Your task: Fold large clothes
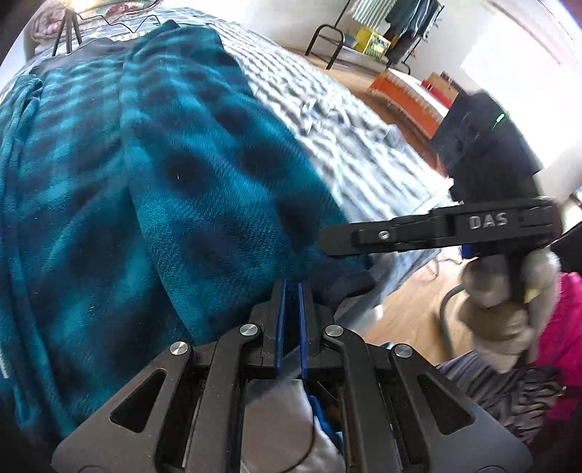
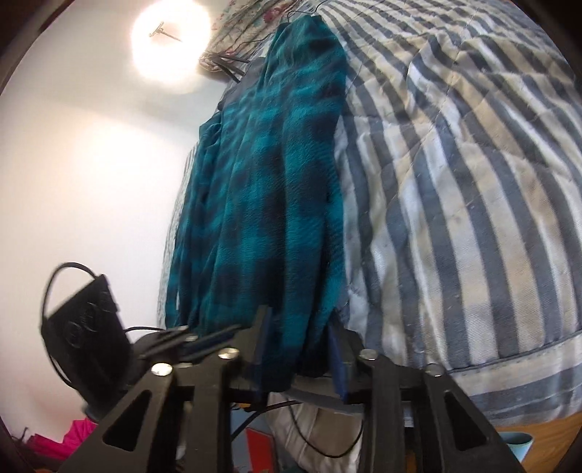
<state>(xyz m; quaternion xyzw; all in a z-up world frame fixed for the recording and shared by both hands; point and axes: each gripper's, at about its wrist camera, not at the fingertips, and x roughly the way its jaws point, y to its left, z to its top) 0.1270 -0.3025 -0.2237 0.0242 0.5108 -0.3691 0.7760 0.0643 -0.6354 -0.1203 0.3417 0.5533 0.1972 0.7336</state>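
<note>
A bed (image 2: 473, 182) under a blue-and-white striped quilt carries the teal-and-navy checked fleece garment (image 1: 163, 174), lying lengthwise near the bed's side edge, its end reaching the foot edge. The right tongs (image 2: 296, 344) straddle that end, fabric bunched between the pads. The left tongs (image 1: 291, 313) are closed, apparently empty. Doing this well likely means gripping both hem corners evenly before lifting.

place: a home bedroom | bed: a striped quilt (image 2: 454, 174) is covering it, a teal plaid fleece garment (image 1: 152, 174) is lying on top | floor: wooden boards (image 1: 407, 313) are showing beside the bed | background: clothes are hanging on a garment rack (image 1: 407, 18) by the wall
</note>
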